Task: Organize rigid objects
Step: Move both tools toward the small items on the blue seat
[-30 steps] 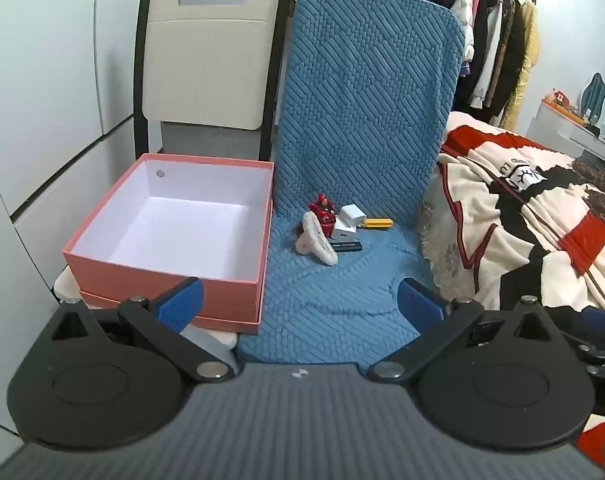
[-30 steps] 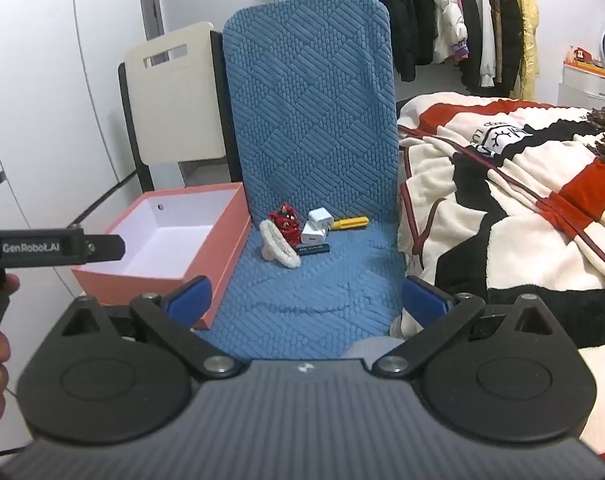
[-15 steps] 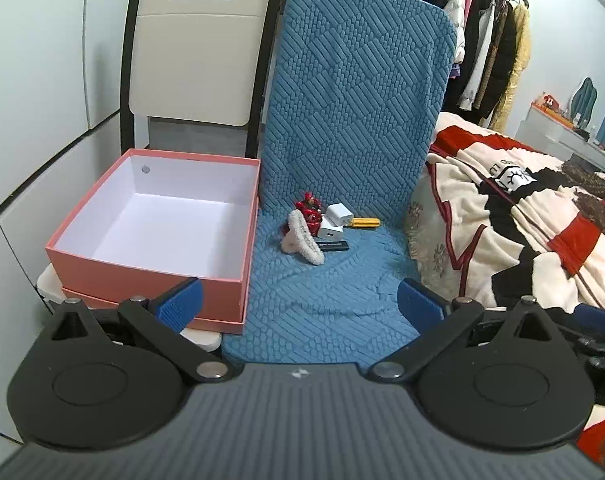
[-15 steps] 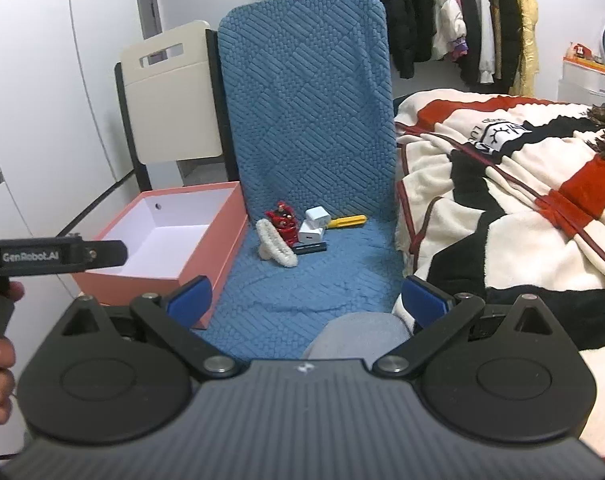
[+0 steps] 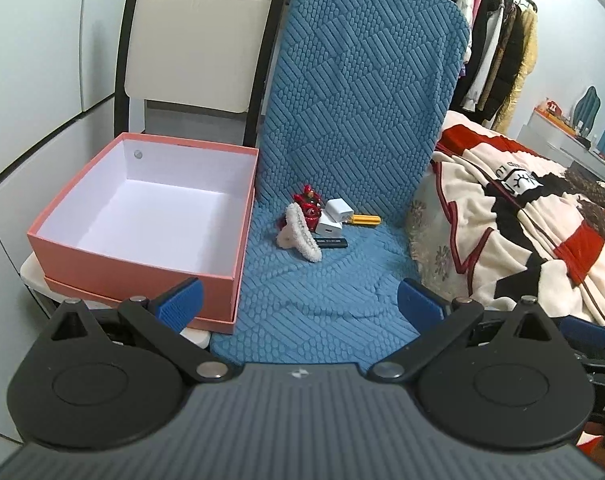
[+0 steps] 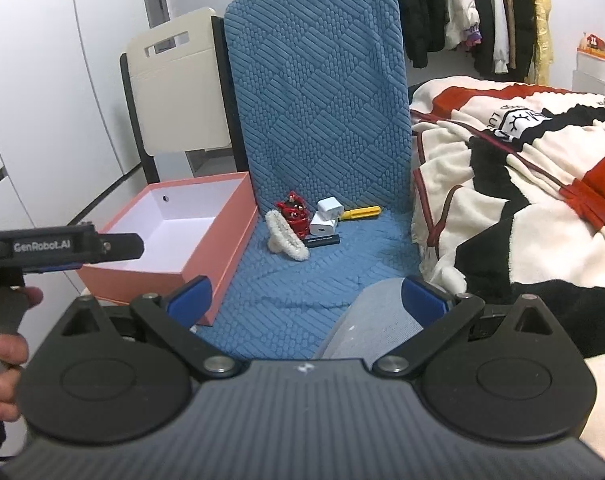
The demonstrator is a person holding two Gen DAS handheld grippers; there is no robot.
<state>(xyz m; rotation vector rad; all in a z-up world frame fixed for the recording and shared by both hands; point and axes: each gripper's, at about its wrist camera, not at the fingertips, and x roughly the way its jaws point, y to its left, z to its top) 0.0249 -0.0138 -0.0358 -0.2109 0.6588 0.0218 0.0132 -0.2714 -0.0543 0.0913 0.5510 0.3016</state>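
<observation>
Screwdriver [image 5: 365,219] flat, lengthwise left-right, beside charger [image 5: 339,211].

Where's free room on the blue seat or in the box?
The pink box is bare inside. The blue seat is free at the front, between box and blanket. Crowded at the back: fuzzy clip, red toy, white chargers, black stick, yellow tool.
</observation>
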